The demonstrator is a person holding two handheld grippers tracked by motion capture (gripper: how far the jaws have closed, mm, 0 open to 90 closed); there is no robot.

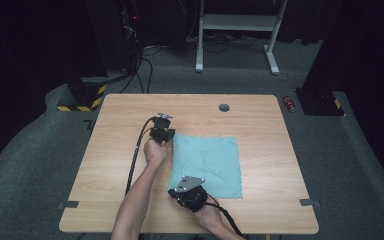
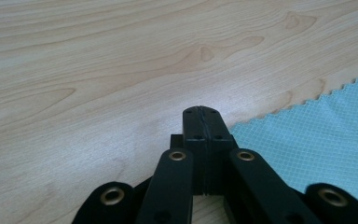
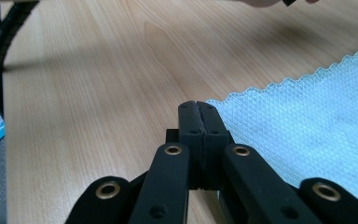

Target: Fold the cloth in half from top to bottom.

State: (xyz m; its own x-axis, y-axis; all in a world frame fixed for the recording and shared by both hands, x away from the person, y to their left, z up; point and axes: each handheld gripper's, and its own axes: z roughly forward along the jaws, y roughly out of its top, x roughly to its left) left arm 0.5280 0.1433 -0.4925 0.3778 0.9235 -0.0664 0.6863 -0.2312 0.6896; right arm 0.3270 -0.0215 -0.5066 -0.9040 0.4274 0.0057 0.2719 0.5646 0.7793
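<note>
The teal cloth (image 1: 207, 166) lies flat on the wooden table (image 1: 120, 150). The left gripper (image 1: 164, 141) is at the cloth's far left corner, the right gripper (image 1: 180, 196) at its near left corner. Both have the jaws fully closed; I cannot tell if they pinch the cloth.

overhead view, two close views, shared cloth (image 1: 207, 160)

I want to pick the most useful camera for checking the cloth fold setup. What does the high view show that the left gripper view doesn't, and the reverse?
High view: the whole teal cloth spread flat, both hands, the right gripper at its near left corner, and the table's cable hole. Left gripper view: the left gripper with jaws shut together at the cloth's scalloped edge, and its diamond weave. Both: the cloth, the wooden table and the left gripper.
</note>
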